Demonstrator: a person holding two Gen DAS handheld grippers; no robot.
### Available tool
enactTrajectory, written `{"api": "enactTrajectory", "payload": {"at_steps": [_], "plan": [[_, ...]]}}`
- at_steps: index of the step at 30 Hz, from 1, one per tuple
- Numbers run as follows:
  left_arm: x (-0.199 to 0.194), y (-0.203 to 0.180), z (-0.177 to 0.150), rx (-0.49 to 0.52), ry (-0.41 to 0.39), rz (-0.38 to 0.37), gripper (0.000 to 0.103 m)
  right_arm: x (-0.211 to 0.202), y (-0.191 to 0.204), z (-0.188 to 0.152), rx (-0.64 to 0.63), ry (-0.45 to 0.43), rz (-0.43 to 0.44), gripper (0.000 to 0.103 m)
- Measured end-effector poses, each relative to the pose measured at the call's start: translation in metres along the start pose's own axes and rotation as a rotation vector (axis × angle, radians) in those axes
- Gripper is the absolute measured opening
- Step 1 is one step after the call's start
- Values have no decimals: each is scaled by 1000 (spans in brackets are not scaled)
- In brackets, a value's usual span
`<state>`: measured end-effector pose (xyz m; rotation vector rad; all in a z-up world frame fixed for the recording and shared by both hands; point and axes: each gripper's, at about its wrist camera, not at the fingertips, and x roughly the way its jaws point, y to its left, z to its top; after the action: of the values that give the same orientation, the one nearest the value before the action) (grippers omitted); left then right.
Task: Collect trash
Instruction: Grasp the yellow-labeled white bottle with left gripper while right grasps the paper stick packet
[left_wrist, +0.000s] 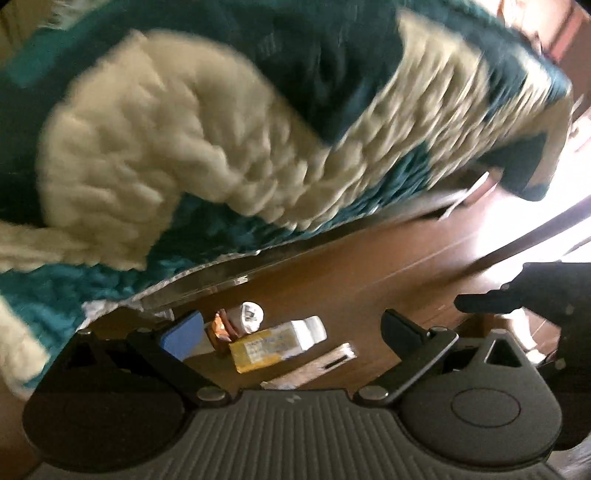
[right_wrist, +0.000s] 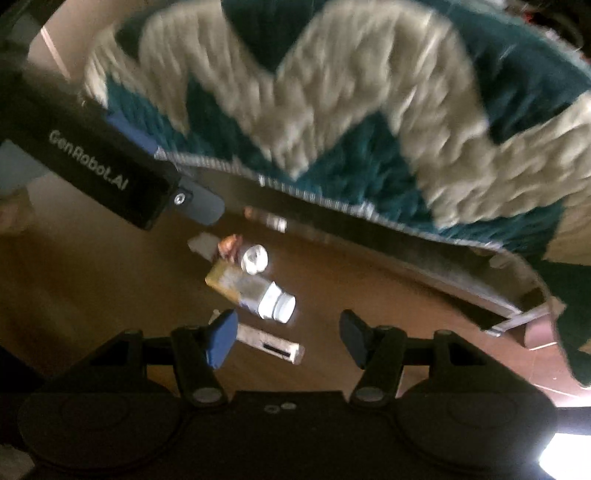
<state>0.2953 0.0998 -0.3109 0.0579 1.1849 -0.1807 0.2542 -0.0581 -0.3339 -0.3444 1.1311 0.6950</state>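
The trash lay clustered on the wooden floor (left_wrist: 369, 273) beside the rug's edge (right_wrist: 332, 199): a plastic bottle (right_wrist: 255, 291), a flat stick wrapper (right_wrist: 269, 345), a crumpled cup (right_wrist: 255, 258). Left tool (left_wrist: 291, 328) and right tool (right_wrist: 288, 338) hung above it, both agape and empty, seemingly readied for picking

On the floor (right_wrist: 332, 288), just before the edge of a rug (right_wrist: 332, 110), lies a cluster of trash: a bottle (right_wrist: 255, 291) on its side, a crumpled wrapper (right_wrist: 229, 245) and a small cup (right_wrist: 255, 258) behind it, a flat stick-shaped packet (right_wrist: 269, 345) in front.
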Motion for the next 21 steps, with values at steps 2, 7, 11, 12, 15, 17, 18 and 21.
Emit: {"api": "enactTrajectory", "payload": {"at_steps": [2,7,11,12,15,17,18,21], "plan": [[23,2,-3,47,6,7,103,22,-2,-3,-4,38,26,61],[79,10,-18,121,57,-34,103,72,-6,-12,-83,117,64,61],[114,6,-38,249,67,-23,103,105,-5,-19,-192,169,87,61],[122,3,-43,296,70,-21,103,112,-3,-22,-228,180,93,61],[141,-9,-59,460,66,-18,103,134,2,-26,-328,208,111,61],[152,-18,-69,580,52,-8,102,147,6,-29,-383,223,121,61],[157,-22,-74,634,47,-10,102,154,8,-30,-413,230,124,61],[169,-28,-78,714,50,-33,102,171,17,-34,-517,239,141,61]]}}
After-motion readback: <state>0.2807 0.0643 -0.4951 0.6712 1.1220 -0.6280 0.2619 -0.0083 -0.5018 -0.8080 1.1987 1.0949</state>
